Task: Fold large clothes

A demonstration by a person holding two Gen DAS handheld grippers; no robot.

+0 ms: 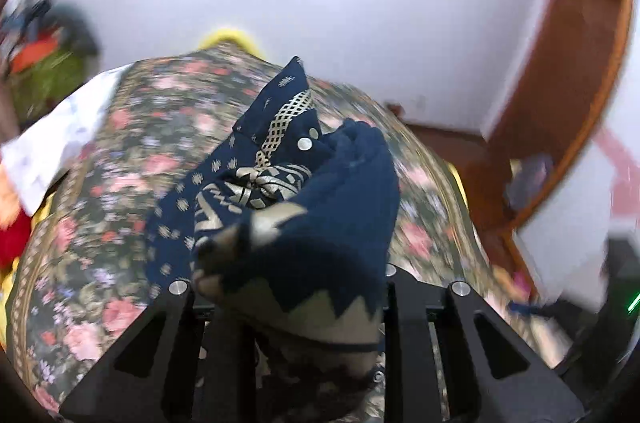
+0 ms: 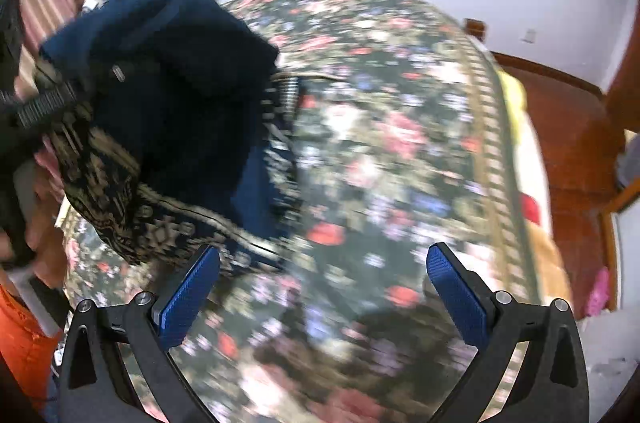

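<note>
My left gripper [image 1: 296, 287] is clamped on a bunch of the navy dress [image 1: 280, 183]; the fabric spills over both fingers and hides them, so I judge the grip from the way the cloth hangs bundled and lifted rather than from seeing the pads meet. From the right wrist view the same dress [image 2: 160, 95] hangs up at the left, raised clear of the bed except for its lower edge, which looks to trail near the cover. I hold it high, I think, so the bulk can drop straight before I lay it flat.

My right gripper [image 2: 324, 287] has its blue pads [image 2: 188, 299] wide apart with nothing between them, low over the flowered bedspread [image 2: 400, 143], placed to catch a free edge or corner.

Beyond the dress, a white cloth [image 1: 60, 143] lies at the bed's left side.
</note>
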